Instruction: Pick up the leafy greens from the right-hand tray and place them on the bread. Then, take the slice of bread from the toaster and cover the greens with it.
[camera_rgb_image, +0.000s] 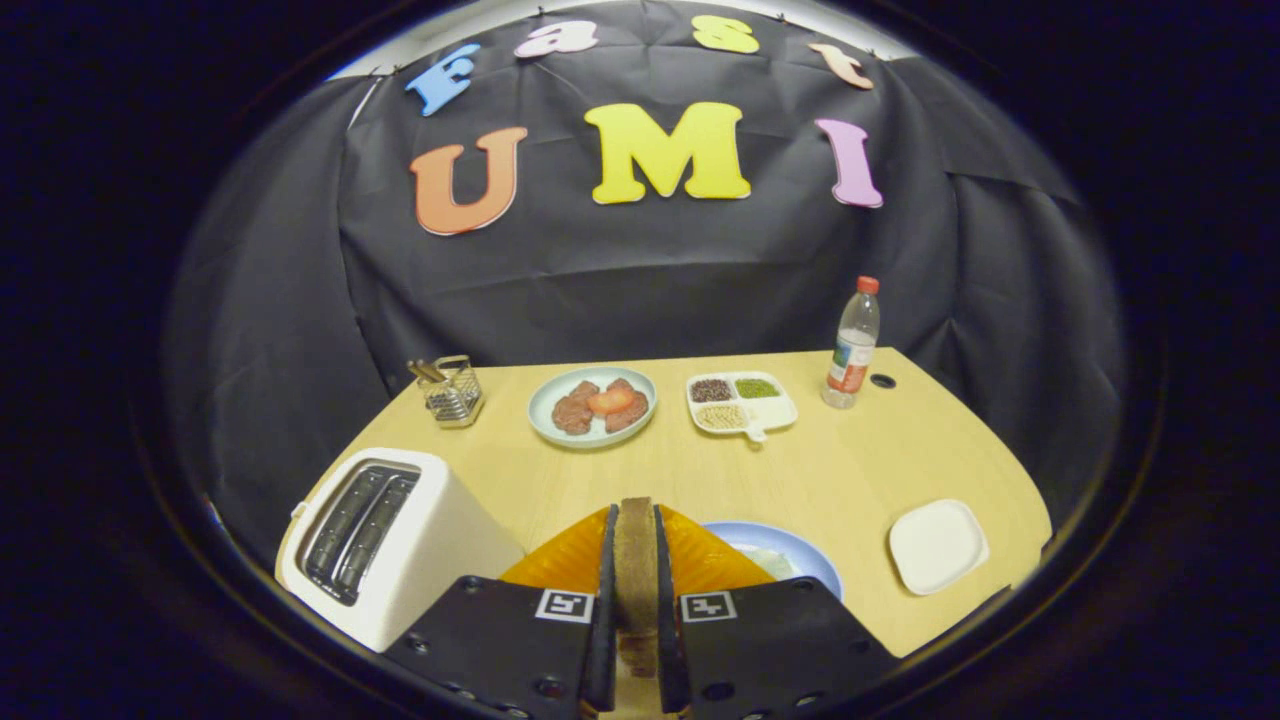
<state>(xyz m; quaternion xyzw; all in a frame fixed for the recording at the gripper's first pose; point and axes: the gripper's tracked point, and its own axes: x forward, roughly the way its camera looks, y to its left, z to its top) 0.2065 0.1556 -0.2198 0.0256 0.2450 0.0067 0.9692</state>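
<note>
Holding a slice of bread (635, 560) on its edge, the hand-held gripper (635, 520) has both fingers pressed tight on the flat sides of the slice, so the slice stands upright between them with its brown crust on top. Under it all is a light wooden surface (850, 470) with a rounded front, and a black cloth wall hangs behind it. A white toaster (385, 540) sits on the surface just to the left of the fingers, and its two dark slots face up. Just ahead of the fingers and a bit to the right is a blue plate (800, 560), and something pale green lies on it, partly hidden, so it is hard to tell what. A small white square tray (937, 545) sits farther right, near the front of the surface. Well beyond the fingers, by the back of the surface, a pale round plate (592, 405) holds brown meat pieces and a red slice on top. Beside it on the right is a white dish with little parts (741, 404) that hold dark, green and tan bits. A clear bottle with a red cap (853, 343) stands at the back right. A small wire basket (452, 391) stands at the back left with sticks poking out.
</note>
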